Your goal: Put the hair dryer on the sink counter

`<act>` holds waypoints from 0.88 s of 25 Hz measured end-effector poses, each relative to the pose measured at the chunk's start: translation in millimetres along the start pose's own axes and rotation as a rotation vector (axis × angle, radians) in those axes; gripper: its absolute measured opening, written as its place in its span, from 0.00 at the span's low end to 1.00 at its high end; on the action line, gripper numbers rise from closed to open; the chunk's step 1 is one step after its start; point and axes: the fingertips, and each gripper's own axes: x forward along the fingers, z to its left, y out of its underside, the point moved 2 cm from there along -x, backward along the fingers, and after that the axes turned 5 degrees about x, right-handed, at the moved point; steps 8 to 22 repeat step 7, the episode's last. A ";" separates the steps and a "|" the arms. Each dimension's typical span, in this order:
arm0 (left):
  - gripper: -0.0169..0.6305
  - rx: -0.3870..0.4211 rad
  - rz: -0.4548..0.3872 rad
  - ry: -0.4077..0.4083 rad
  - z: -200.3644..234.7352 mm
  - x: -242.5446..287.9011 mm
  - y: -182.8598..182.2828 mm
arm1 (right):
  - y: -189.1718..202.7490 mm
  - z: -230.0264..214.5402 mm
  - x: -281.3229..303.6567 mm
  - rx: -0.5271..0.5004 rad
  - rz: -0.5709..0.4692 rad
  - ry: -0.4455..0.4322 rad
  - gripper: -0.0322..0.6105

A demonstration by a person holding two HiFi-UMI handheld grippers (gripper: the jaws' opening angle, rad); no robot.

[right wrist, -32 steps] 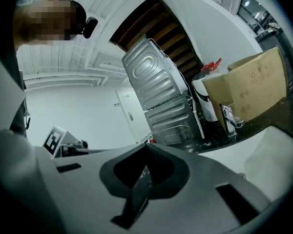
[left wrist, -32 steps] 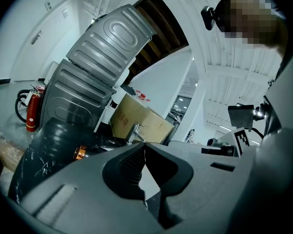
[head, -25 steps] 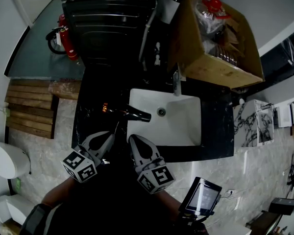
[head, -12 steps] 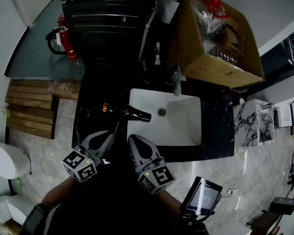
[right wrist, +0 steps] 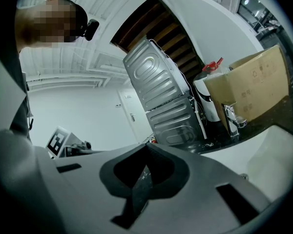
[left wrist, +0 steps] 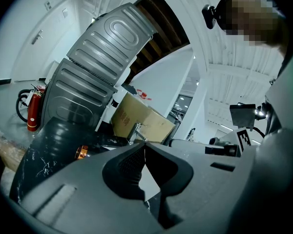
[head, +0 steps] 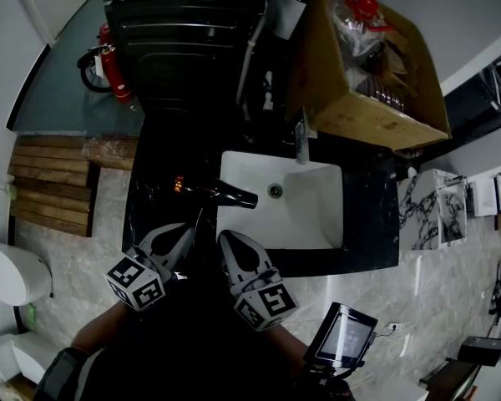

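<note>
My left tool and right tool hang shut and empty, the hair dryer evidently already lying on the bench.

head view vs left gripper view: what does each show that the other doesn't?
Only the head view: the sink's drain and the screen at lower right. Only the left gripper view: the left gripper seen from behind its jaws, which are pressed together with nothing between them, and the camera on the person's head. Both: the cardboard box, the red fire extinguisher, the faucet and the dark counter.
</note>
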 end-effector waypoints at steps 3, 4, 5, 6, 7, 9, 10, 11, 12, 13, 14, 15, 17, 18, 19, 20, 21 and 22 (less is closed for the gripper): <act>0.03 -0.005 0.001 -0.003 -0.5 0.3 -0.3 | 0.2 0.2 -0.5 0.001 0.000 0.001 0.04; 0.03 -0.006 0.002 -0.003 -1.1 0.5 -1.1 | 0.4 0.3 -0.7 0.001 0.002 0.002 0.04; 0.03 -0.006 0.002 -0.002 -1.5 0.7 -1.9 | 0.5 0.4 -0.7 0.001 0.003 0.002 0.04; 0.03 -0.005 0.002 -0.001 -1.7 0.8 -2.5 | 0.5 0.6 -0.5 0.001 0.004 0.002 0.04; 0.03 -0.004 0.003 -0.001 -1.8 0.8 -3.1 | 0.6 0.8 -0.3 0.001 0.005 0.001 0.04; 0.03 -0.004 0.003 -0.001 -1.8 0.8 -3.1 | 0.6 0.8 -0.3 0.001 0.005 0.001 0.04; 0.03 -0.004 0.003 -0.001 -1.8 0.8 -3.1 | 0.6 0.8 -0.3 0.001 0.005 0.001 0.04; 0.03 -0.004 0.003 -0.001 -1.8 0.8 -3.1 | 0.6 0.8 -0.3 0.001 0.005 0.001 0.04; 0.03 -0.004 0.003 -0.001 -1.8 0.8 -3.1 | 0.6 0.8 -0.3 0.001 0.005 0.001 0.04; 0.03 -0.004 0.003 -0.001 -1.8 0.8 -3.1 | 0.6 0.8 -0.3 0.001 0.005 0.001 0.04; 0.03 -0.004 0.003 -0.001 -1.8 0.8 -3.1 | 0.6 0.8 -0.3 0.001 0.005 0.001 0.04; 0.03 -0.004 0.003 -0.001 -1.8 0.8 -3.1 | 0.6 0.8 -0.3 0.001 0.005 0.001 0.04; 0.03 -0.004 0.003 -0.001 -1.8 0.8 -3.1 | 0.6 0.8 -0.3 0.001 0.005 0.001 0.04; 0.03 -0.004 0.003 -0.001 -1.8 0.8 -3.1 | 0.6 0.8 -0.3 0.001 0.005 0.001 0.04; 0.03 -0.004 0.003 -0.001 -1.8 0.8 -3.1 | 0.6 0.8 -0.3 0.001 0.005 0.001 0.04; 0.03 -0.004 0.003 -0.001 -1.8 0.8 -3.1 | 0.6 0.8 -0.3 0.001 0.005 0.001 0.04; 0.03 -0.004 0.003 -0.001 -1.8 0.8 -3.1 | 0.6 0.8 -0.3 0.001 0.005 0.001 0.04; 0.03 -0.004 0.003 -0.001 -1.8 0.8 -3.1 | 0.6 0.8 -0.3 0.001 0.005 0.001 0.04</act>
